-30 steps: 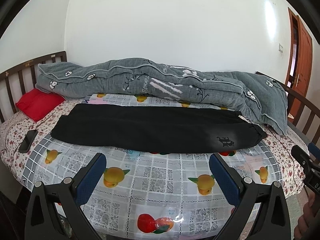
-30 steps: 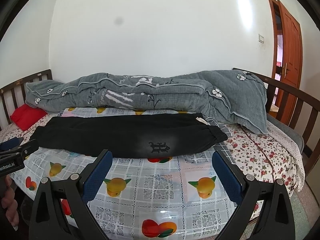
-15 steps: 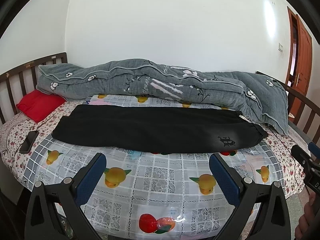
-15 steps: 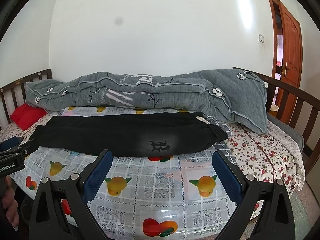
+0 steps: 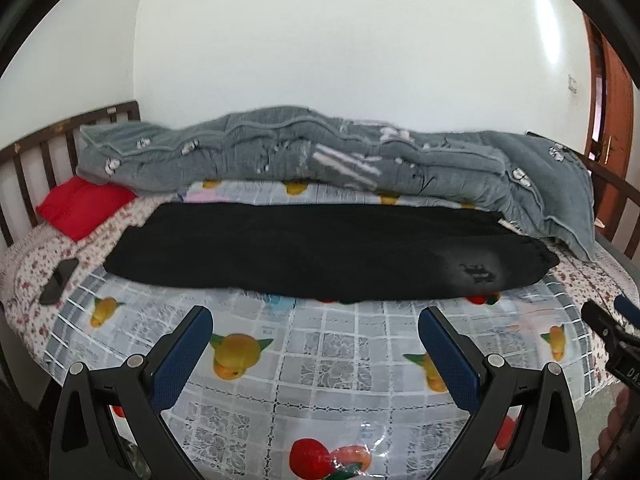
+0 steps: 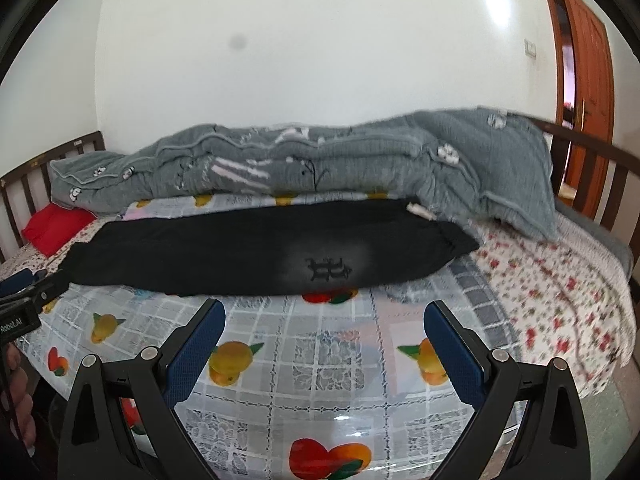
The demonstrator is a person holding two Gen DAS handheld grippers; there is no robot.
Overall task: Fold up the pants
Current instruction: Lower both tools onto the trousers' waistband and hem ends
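A: Where are the pants?

B: I see the black pants [image 5: 320,252] laid out flat and long across the middle of the frame in my left wrist view, on the fruit-print sheet [image 5: 320,344] that covers the bed [image 6: 560,280]. A pale patch with a dark emblem [image 5: 478,272] sits toward their right end. In my right wrist view the same pants [image 6: 240,256] run from centre left to centre right, emblem [image 6: 330,270] near the middle.

A: And your tools?

B: My left tool [image 5: 314,354] is spread wide with nothing between its blue pads [image 5: 180,356]. It hangs over the sheet at the bottom of the frame, short of the pants' near edge. My right tool [image 6: 324,350] is the same: released, empty, low in its frame, above the sheet and not touching the cloth.

A: Can each tool see the other?

B: Yes. The right one shows at the right edge of the left view, the left one at the left edge of the right view.

A: What lies around the pants?

B: Behind them a grey quilt [image 5: 340,160] is bunched along the wall. A red pillow [image 5: 84,206] lies at centre left beside the wooden headboard [image 5: 48,148], and a dark phone [image 5: 59,276] lies on the floral bedding below it. A brown door [image 6: 584,80] stands at upper right.
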